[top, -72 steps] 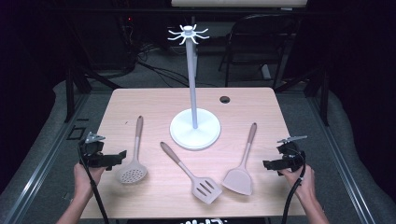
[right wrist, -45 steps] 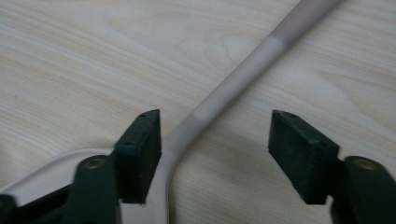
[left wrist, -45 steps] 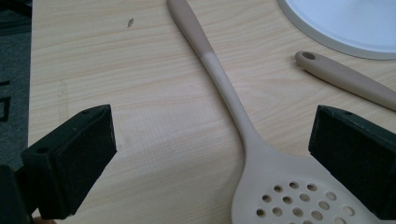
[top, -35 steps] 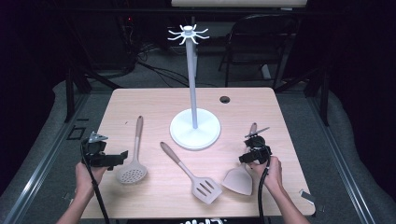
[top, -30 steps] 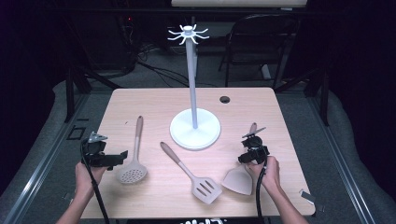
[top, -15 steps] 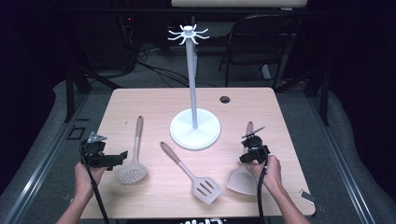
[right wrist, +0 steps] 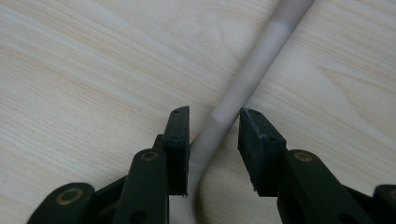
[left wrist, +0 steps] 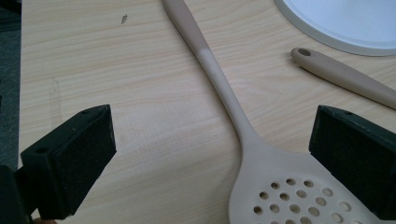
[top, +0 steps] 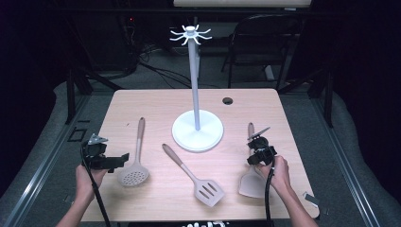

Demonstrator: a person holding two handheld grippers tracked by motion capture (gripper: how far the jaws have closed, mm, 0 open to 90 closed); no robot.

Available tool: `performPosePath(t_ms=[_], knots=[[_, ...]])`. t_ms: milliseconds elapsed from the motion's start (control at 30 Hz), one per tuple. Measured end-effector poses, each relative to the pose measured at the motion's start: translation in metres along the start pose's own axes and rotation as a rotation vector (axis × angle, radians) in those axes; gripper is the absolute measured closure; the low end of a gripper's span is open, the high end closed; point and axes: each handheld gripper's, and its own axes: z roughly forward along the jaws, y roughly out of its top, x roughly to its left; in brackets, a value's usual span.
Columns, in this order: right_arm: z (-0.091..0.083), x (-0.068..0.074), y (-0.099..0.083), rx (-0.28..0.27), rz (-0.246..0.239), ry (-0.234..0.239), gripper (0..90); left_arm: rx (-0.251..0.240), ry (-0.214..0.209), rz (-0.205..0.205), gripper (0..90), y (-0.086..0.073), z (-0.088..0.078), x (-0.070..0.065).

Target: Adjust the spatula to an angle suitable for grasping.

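Note:
Three beige utensils lie on the wooden table (top: 156,106): a skimmer (top: 135,172), a slotted turner (top: 208,191) and a solid turner (top: 250,185). A white hook stand (top: 197,130) rises at the centre. My right gripper (top: 257,152) points down over the solid turner's handle (right wrist: 252,79). Its jaws have just been closing and straddle the handle (right wrist: 214,140), with a gap still showing on one side. My left gripper (top: 120,161) hovers open beside the skimmer; its wide pads (left wrist: 215,156) frame the skimmer's neck and perforated head (left wrist: 280,186).
The stand's round base (left wrist: 345,23) sits just past the slotted turner's handle (left wrist: 345,77). A cable hole (top: 228,100) marks the table's far side. A dark chair (top: 265,42) and cables stand behind the table.
My right gripper came in from the table's right edge to the solid turner's handle and stayed there, jaws narrowing around it. The left gripper has not moved.

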Motion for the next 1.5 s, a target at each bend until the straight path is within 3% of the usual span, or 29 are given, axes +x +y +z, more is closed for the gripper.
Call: performPosePath(t_ms=[400, 467, 500, 1000, 1100, 1167, 1400, 1500], knots=[[-0.0021, -0.0031, 0.0014, 0.047, -0.039, -0.008, 65.9, 0.009, -0.005, 0.004, 0.5, -0.0005, 0.0006, 0.0008], [-0.0031, -0.0053, 0.0012, 0.055, -0.024, 0.005, 65.9, 0.01, -0.004, 0.006, 0.5, -0.0005, 0.0006, 0.0005], [-0.0018, -0.0056, -0.0007, 0.03, -0.013, 0.013, 65.7, 0.009, -0.004, 0.005, 0.5, -0.0004, 0.0008, 0.0002], [0.0021, -0.0054, -0.0026, -0.026, 0.024, 0.005, 67.2, 0.024, -0.006, 0.024, 0.5, 0.0008, 0.0042, -0.0048], [-0.0001, -0.0066, -0.0007, 0.0, -0.008, 0.014, 68.8, 0.024, -0.006, 0.02, 0.5, 0.0003, 0.0038, -0.0044], [0.0008, -0.0045, -0.0015, -0.016, -0.002, 0.014, 69.5, 0.023, -0.005, 0.02, 0.5, 0.0, 0.0038, -0.0037], [-0.0051, -0.0059, -0.0031, 0.067, -0.085, 0.026, 71.1, 0.025, -0.006, 0.023, 0.5, 0.0, 0.0032, -0.003], [-0.0062, -0.0075, -0.0037, 0.085, -0.086, 0.043, 71.2, 0.026, -0.007, 0.024, 0.5, 0.0002, 0.0035, -0.0038]])
